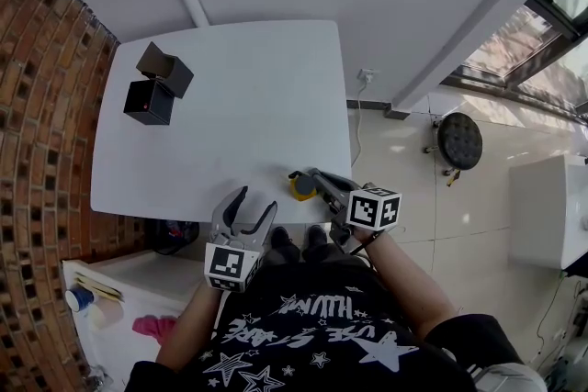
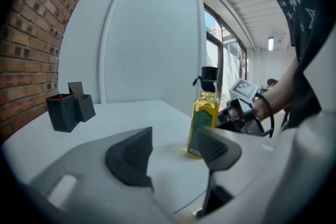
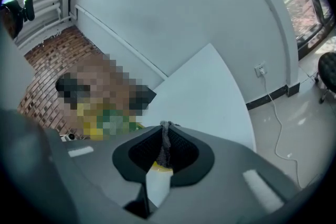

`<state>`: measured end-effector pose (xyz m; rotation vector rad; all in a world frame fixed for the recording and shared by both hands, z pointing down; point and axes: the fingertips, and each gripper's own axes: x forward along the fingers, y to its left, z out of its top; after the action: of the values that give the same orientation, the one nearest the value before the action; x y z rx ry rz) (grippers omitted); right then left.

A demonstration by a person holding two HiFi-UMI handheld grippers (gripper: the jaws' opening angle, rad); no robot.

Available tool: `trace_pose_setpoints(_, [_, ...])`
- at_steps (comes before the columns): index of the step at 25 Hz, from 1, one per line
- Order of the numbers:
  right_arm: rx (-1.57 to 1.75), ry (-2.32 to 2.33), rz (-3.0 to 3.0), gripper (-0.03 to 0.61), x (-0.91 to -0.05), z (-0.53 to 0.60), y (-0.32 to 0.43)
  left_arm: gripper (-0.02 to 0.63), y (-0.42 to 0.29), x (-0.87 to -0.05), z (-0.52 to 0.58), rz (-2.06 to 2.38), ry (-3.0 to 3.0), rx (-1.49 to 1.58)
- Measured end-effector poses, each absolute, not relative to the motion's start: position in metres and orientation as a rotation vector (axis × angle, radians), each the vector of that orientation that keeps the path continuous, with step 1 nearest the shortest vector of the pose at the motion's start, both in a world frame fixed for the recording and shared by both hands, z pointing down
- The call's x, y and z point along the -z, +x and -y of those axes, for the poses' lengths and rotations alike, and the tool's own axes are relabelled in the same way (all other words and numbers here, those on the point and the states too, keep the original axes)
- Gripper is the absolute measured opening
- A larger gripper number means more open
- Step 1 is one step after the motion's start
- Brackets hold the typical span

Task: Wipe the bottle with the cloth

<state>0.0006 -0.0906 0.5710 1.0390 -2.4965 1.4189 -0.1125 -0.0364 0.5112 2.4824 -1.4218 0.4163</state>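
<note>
- Two tools show in the head view, low down by the near edge of the white surface. The bottle stands right at that edge. The right tool is just beside it, much nearer than the left tool. The left tool waits off to the bottle's left with its jaws wide and nothing in them. Two black boxes sit far away at the other end.
- In the left gripper view, the left tool points across the surface, tipped down a little. Its jaws are apart and empty. The bottle stands straight up, ahead and a bit to the right, past the right-hand jaw. The right tool is close by on the bottle's far side. I can't tell if it touches.
- In the right gripper view, the right tool is squeezed tight on a thin grey cloth. I think this hand will do the rubbing, up and down the tall bottle. The left tool may need to reach right to hold it steady.
</note>
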Motion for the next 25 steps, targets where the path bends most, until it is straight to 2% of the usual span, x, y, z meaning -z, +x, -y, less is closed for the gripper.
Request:
trace_pose_setpoints(7, [-1.395, 1.101, 2.485, 0.035, -0.569, 0.095, 0.007, 0.264, -0.117, -0.499, 0.044, 1.479, 2.491, -0.363])
trace_pose_setpoints(11, [-1.235, 1.206, 2.574, 0.035, -0.531, 0.106, 0.025, 0.195, -0.136, -0.468, 0.058, 1.618, 2.471, -0.287])
trace_pose_setpoints(18, [-0.502, 1.296, 2.834, 0.035, -0.403, 0.108, 0.038, 0.011, -0.154, -0.357, 0.078, 1.927, 2.485, 0.003])
trace_pose_setpoints(21, [-0.381, 1.293, 2.923, 0.035, -0.367, 0.093, 0.031, 0.002, -0.143, -0.323, 0.077, 1.943, 2.552, 0.095])
trace_pose_setpoints(25, [-0.321, 1.284, 3.015, 0.034, -0.345, 0.075, 0.021, 0.002, -0.131, -0.327, 0.076, 1.926, 2.572, 0.051])
